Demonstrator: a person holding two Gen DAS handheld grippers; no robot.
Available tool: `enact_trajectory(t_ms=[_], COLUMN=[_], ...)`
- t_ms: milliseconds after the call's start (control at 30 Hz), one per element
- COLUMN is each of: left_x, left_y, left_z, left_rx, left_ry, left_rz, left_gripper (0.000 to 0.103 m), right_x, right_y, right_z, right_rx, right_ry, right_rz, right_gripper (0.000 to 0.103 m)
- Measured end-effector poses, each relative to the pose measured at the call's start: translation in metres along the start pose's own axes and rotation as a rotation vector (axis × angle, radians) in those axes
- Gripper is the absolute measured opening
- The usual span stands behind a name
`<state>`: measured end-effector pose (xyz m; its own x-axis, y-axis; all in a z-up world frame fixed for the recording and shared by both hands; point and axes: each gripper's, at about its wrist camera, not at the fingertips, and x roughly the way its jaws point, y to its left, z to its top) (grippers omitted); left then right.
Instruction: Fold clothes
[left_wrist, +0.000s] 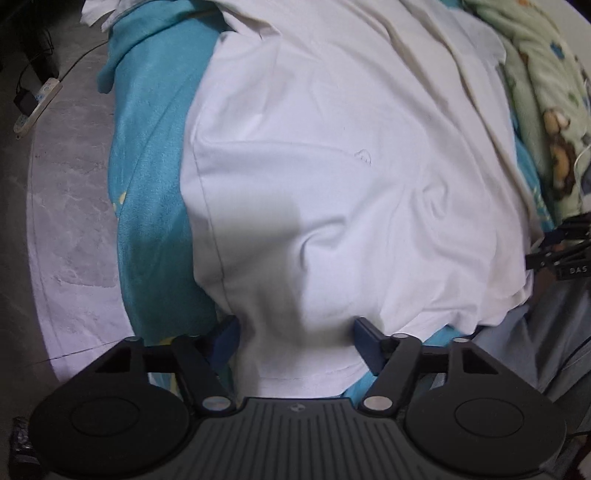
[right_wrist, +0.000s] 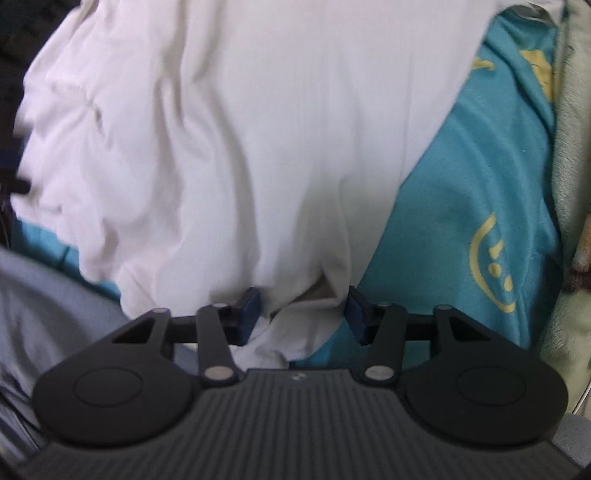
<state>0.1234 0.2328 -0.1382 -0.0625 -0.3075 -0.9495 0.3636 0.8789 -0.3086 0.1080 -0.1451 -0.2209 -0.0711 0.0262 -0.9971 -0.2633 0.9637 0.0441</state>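
A white garment (left_wrist: 314, 177) lies spread on a teal sheet (left_wrist: 155, 206). My left gripper (left_wrist: 295, 339) is open, its blue pads either side of the garment's near hem, cloth between the jaws. In the right wrist view the same white garment (right_wrist: 240, 147) is bunched in folds on the teal sheet (right_wrist: 461, 206). My right gripper (right_wrist: 301, 314) is open, its pads straddling the garment's near corner. The right gripper also shows at the far right edge of the left wrist view (left_wrist: 565, 254).
A green patterned blanket (left_wrist: 546, 103) lies along the right. Grey floor (left_wrist: 70, 229) with a power strip (left_wrist: 37, 107) is left of the bed edge. Light blue-grey cloth (right_wrist: 55, 306) lies at the near side.
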Motion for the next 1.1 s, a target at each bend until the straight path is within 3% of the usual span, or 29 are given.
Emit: enact_trajectory(t_ms=[33, 67, 100, 133, 400, 567, 667, 800, 933, 967, 1033, 1100], left_x=[-0.002, -0.005, -0.009, -0.014, -0.075, -0.081, -0.079, -0.106, -0.134, -0.138, -0.139, -0.135], left_y=[-0.002, -0.004, -0.006, -0.007, -0.024, -0.039, -0.059, -0.066, -0.079, -0.084, -0.092, -0.103], left_z=[0.0, -0.001, -0.002, -0.004, -0.044, -0.063, -0.058, -0.058, -0.045, -0.037, -0.018, 0.005], left_rx=[0.009, 0.012, 0.014, 0.015, -0.03, -0.065, -0.093, -0.103, -0.118, -0.121, -0.13, -0.123], left_ry=[0.005, 0.009, 0.01, 0.005, -0.082, -0.1, -0.144, -0.258, -0.418, -0.46, -0.534, -0.598], left_rz=[0.013, 0.017, 0.02, 0.021, -0.007, 0.031, 0.058, 0.098, 0.135, 0.145, 0.168, 0.178], left_gripper=[0.057, 0.049, 0.025, 0.008, 0.005, 0.005, 0.007, 0.039, 0.06, 0.063, 0.074, 0.075], right_x=[0.001, 0.0, -0.003, -0.01, -0.088, -0.077, -0.066, -0.084, -0.121, -0.129, -0.139, -0.144], right_y=[0.003, 0.006, 0.008, 0.009, -0.004, -0.016, -0.022, -0.04, -0.061, -0.068, -0.081, -0.093], right_z=[-0.001, -0.002, -0.004, -0.005, -0.037, -0.049, -0.054, -0.06, -0.051, -0.044, -0.025, 0.001], right_rx=[-0.021, -0.04, -0.058, -0.073, -0.153, -0.142, -0.113, -0.059, -0.043, -0.038, -0.022, -0.012], right_ry=[0.005, 0.009, 0.0, -0.018, -0.155, -0.153, -0.161, -0.243, -0.407, -0.455, -0.546, -0.626], right_rz=[-0.013, -0.025, -0.036, -0.042, -0.077, -0.07, -0.054, 0.05, 0.123, 0.128, 0.134, 0.124], right_gripper=[0.017, 0.01, 0.007, 0.005, 0.004, 0.004, 0.006, 0.008, 0.01, 0.015, 0.043, 0.05])
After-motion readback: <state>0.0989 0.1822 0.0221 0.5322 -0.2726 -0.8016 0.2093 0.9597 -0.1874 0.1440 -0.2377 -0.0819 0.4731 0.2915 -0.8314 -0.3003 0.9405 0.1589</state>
